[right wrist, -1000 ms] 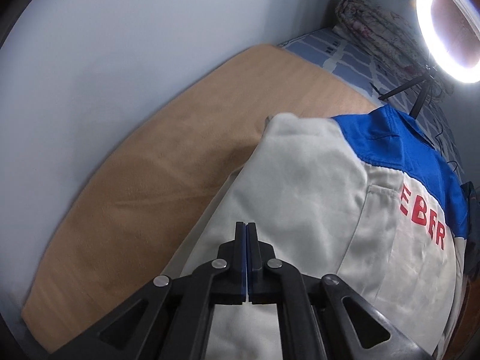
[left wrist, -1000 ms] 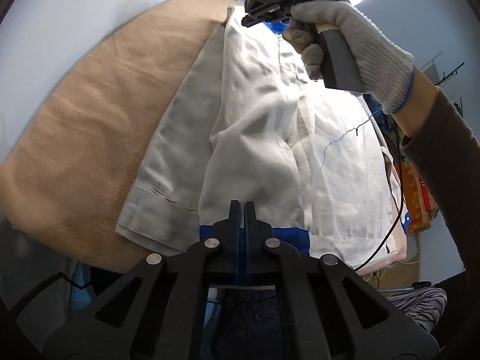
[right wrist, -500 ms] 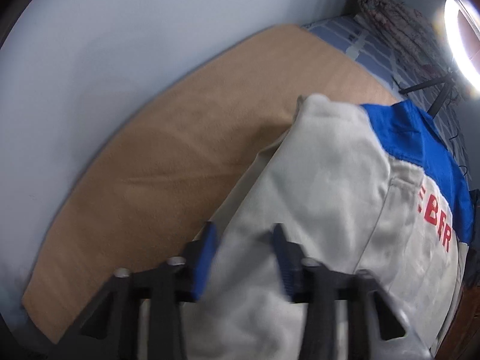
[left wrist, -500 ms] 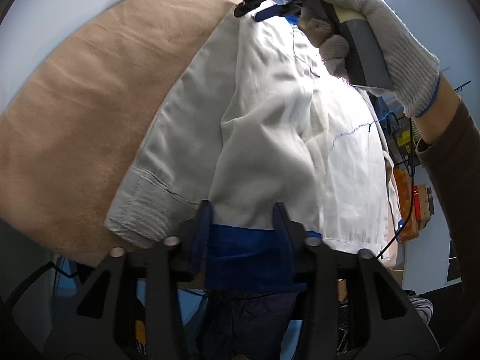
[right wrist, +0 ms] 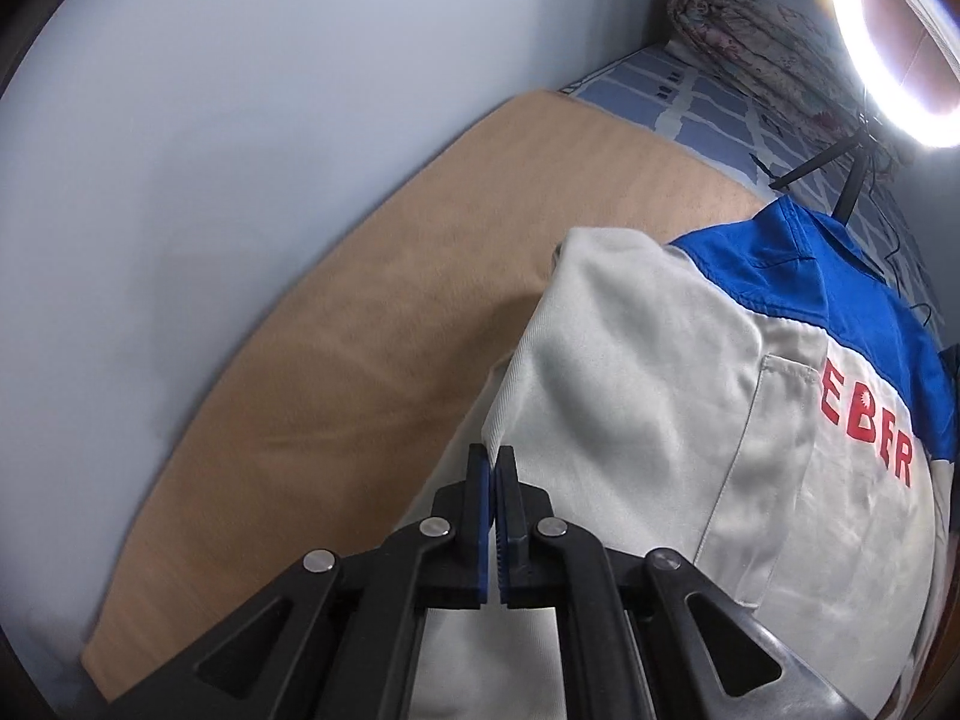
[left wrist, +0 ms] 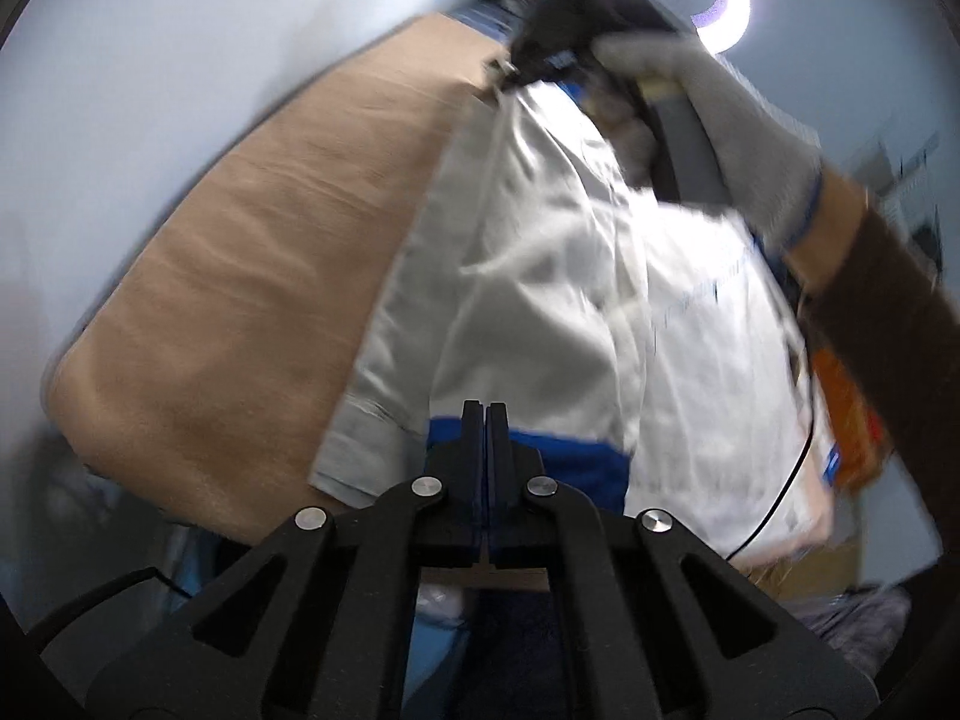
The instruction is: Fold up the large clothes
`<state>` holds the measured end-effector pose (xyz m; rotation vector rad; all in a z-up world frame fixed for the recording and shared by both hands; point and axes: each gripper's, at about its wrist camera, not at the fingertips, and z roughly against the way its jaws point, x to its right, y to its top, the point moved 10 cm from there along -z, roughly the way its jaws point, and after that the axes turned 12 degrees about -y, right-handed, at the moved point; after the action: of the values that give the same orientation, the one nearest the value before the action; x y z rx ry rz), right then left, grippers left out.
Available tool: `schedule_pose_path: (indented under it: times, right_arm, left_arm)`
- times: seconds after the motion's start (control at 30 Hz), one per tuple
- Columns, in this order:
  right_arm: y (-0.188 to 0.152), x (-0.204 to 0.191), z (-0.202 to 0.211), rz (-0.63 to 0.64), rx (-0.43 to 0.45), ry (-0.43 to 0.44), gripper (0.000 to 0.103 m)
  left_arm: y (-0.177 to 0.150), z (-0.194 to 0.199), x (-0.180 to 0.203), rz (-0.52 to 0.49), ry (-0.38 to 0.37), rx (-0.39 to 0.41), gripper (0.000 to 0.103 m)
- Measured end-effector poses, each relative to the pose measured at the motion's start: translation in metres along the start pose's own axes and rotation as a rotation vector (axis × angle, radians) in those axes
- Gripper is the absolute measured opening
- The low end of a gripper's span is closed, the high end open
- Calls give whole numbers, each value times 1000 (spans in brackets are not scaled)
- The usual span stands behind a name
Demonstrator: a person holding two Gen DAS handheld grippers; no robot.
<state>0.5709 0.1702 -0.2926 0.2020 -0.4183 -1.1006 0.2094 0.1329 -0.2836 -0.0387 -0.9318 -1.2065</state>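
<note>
A large pale grey work jacket (left wrist: 540, 300) with a blue hem, blue collar (right wrist: 798, 264) and red letters lies partly folded on a tan blanket (left wrist: 240, 276). My left gripper (left wrist: 486, 414) is shut, its tips over the jacket's blue hem band (left wrist: 576, 462); whether it pinches cloth I cannot tell. My right gripper (right wrist: 492, 462) is shut at the jacket's folded left edge (right wrist: 630, 420), near the shoulder. In the left wrist view the right gripper (left wrist: 522, 69) shows at the far end, held by a gloved hand (left wrist: 720, 120).
A pale wall (right wrist: 240, 120) runs along the blanket's left side. A ring light (right wrist: 888, 48) on a stand, a blue checked sheet (right wrist: 690, 96) and a rolled patterned quilt (right wrist: 756, 18) lie beyond the jacket. Boxes and a black cable (left wrist: 798, 468) sit right of the bed.
Both grippers opened half a second ago and have shut again. The left wrist view has shifted and is blurred by motion; the jacket's left side is folded over.
</note>
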Motion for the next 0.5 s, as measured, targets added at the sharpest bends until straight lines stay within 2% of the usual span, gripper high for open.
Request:
schedule_pose_path:
  times: [0.07, 0.1, 0.13, 0.17, 0.23, 0.3, 0.33, 0.37, 0.4, 0.5]
  right_arm:
    - [-2, -4, -4, 15, -7, 1, 0]
    - [-2, -5, -6, 23, -9, -1, 0]
    - [-3, -6, -7, 29, -10, -2, 0]
    - [-4, -7, -8, 34, -11, -2, 0]
    - [-5, -7, -9, 28, -14, 3, 0]
    - [-6, -7, -9, 24, -16, 10, 0]
    - [-6, -6, -9, 23, -16, 12, 0]
    - [-6, -7, -9, 23, -16, 13, 0]
    - [-6, -8, -9, 25, -16, 13, 0]
    - [-7, -9, -7, 25, -8, 12, 0]
  left_arm:
    - [0, -8, -11, 78, -31, -24, 11]
    - [-1, -16, -13, 112, -51, -40, 26]
    - [0, -21, -14, 123, -57, -48, 35]
    - [-1, -28, -13, 116, -53, -65, 36]
    - [-7, -43, -11, 75, -24, -121, 36]
    - [-12, -53, -12, 38, 28, -139, 35]
    - [-14, -56, -13, 26, 55, -140, 15]
    - [-15, -57, -14, 13, 78, -142, 9]
    - [-14, -55, -12, 3, 81, -138, 4]
    - [-8, -35, -5, -22, 77, -97, 2]
